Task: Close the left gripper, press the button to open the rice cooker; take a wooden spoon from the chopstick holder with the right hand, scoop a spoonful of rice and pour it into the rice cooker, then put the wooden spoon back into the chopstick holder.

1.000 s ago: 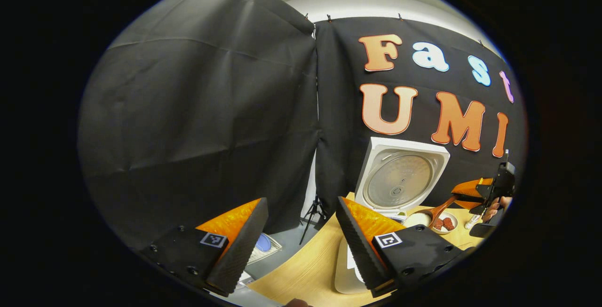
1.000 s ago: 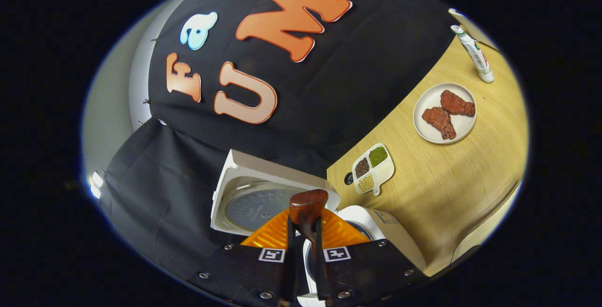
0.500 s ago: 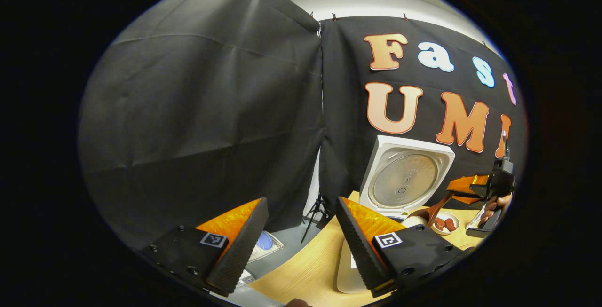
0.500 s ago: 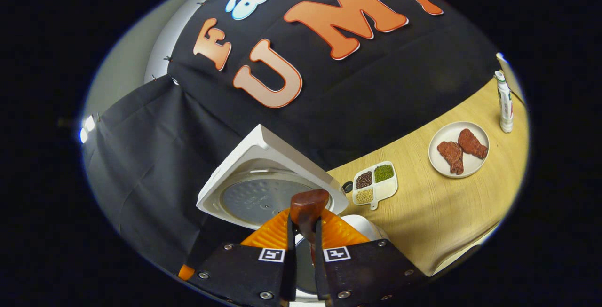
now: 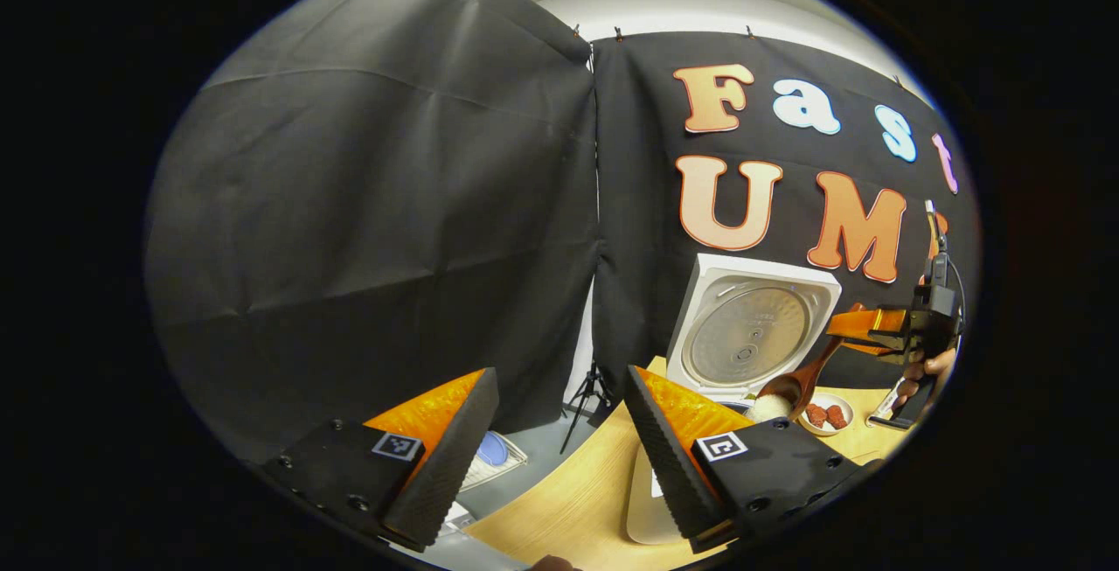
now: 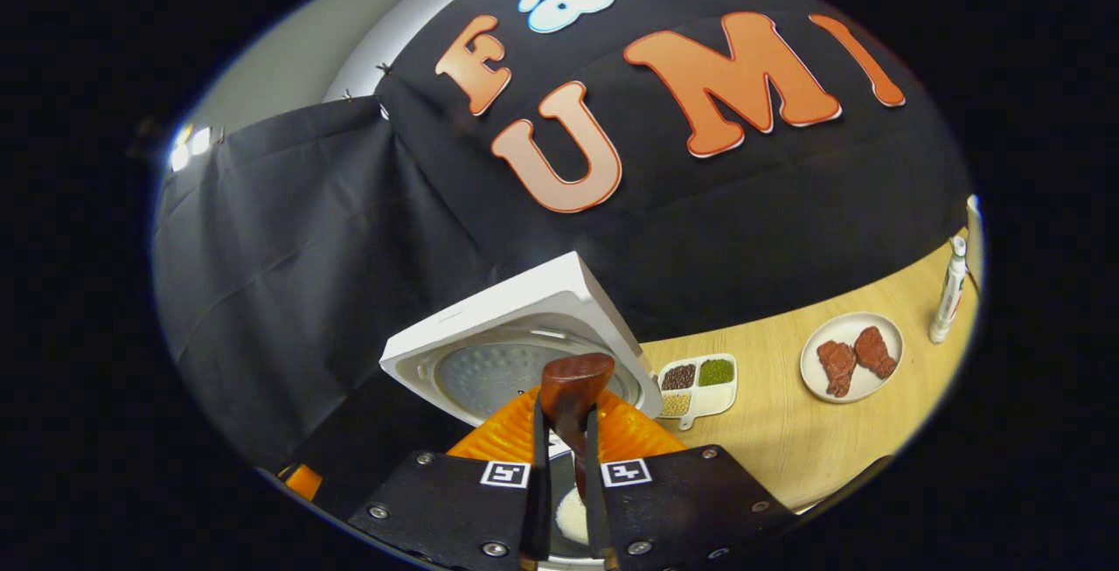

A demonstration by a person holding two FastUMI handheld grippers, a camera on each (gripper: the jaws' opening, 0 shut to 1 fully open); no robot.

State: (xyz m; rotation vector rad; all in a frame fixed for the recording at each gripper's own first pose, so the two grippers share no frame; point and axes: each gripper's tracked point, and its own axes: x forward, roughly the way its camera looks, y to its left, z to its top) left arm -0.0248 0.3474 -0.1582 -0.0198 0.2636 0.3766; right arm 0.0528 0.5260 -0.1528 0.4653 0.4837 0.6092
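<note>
Over the cooker: wooden spoon (image 6: pixel 573 387) was clamped by its handle between both fingers of the right gripper (image 6: pixel 564 466), bowl end pointing away from the camera.
Spoon, left gripper view: spoon (image 5: pixel 797 379) slanted down from the right gripper (image 5: pixel 861 326), its bowl low at the open rice cooker (image 5: pixel 752 330), white rice just under it.
Rice cooker: lid (image 6: pixel 516 352) stood raised, inner plate facing the camera; white rice showed below the fingers in the right gripper view.
Left gripper (image 5: pixel 559 431): jaws spread wide, nothing between them, hanging at the table's (image 5: pixel 577 501) near edge, well apart from the cooker.
Right-hand side: a hand (image 5: pixel 918 379) held the right gripper.
Table beyond: divided tray of grains (image 6: pixel 698 386) just beside the cooker, plate (image 6: pixel 852 354) with two brown meat pieces farther right, a white tube (image 6: pixel 947 291) upright near the edge.
</note>
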